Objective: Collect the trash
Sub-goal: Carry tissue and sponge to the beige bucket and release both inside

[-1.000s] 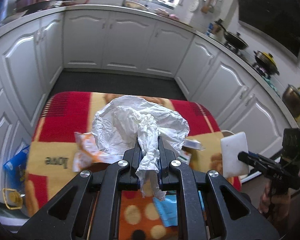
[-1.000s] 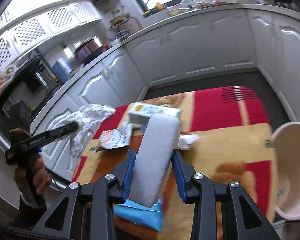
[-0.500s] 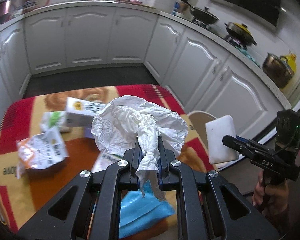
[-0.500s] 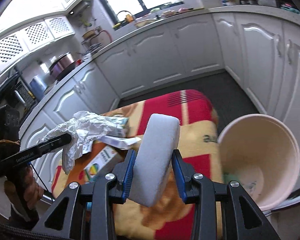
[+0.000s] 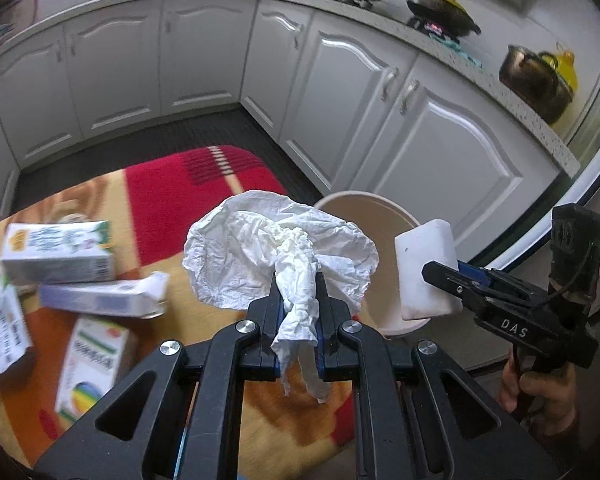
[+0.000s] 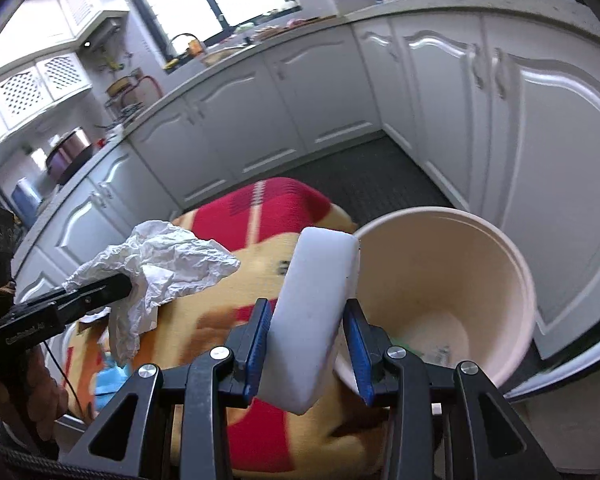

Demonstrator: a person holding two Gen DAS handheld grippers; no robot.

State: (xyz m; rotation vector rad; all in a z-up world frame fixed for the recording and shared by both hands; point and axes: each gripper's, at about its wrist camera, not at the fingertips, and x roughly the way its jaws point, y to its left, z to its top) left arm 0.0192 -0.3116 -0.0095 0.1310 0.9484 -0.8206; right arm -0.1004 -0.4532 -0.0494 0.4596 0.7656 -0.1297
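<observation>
My left gripper (image 5: 298, 300) is shut on a crumpled white tissue (image 5: 276, 248), held above the table's right end; the tissue also shows in the right wrist view (image 6: 160, 264). My right gripper (image 6: 306, 332) is shut on a white foam block (image 6: 316, 312), held at the near left rim of a cream trash bin (image 6: 480, 280). The block (image 5: 424, 268) and the bin (image 5: 384, 208) also show in the left wrist view, to the right of the tissue. The bin stands on the floor beside the table.
A table under a red, yellow and orange blanket (image 5: 204, 176) carries several small cartons (image 5: 56, 252) and wrappers (image 5: 4, 332) at its left. A blue packet (image 6: 108, 380) lies near the front edge. White kitchen cabinets (image 5: 420, 120) curve around a dark floor (image 6: 364, 176).
Both grippers swung right with their loads. The bin has come closer in both views; the foam block is now at its rim. The cartons have slid to the left in the left wrist view.
</observation>
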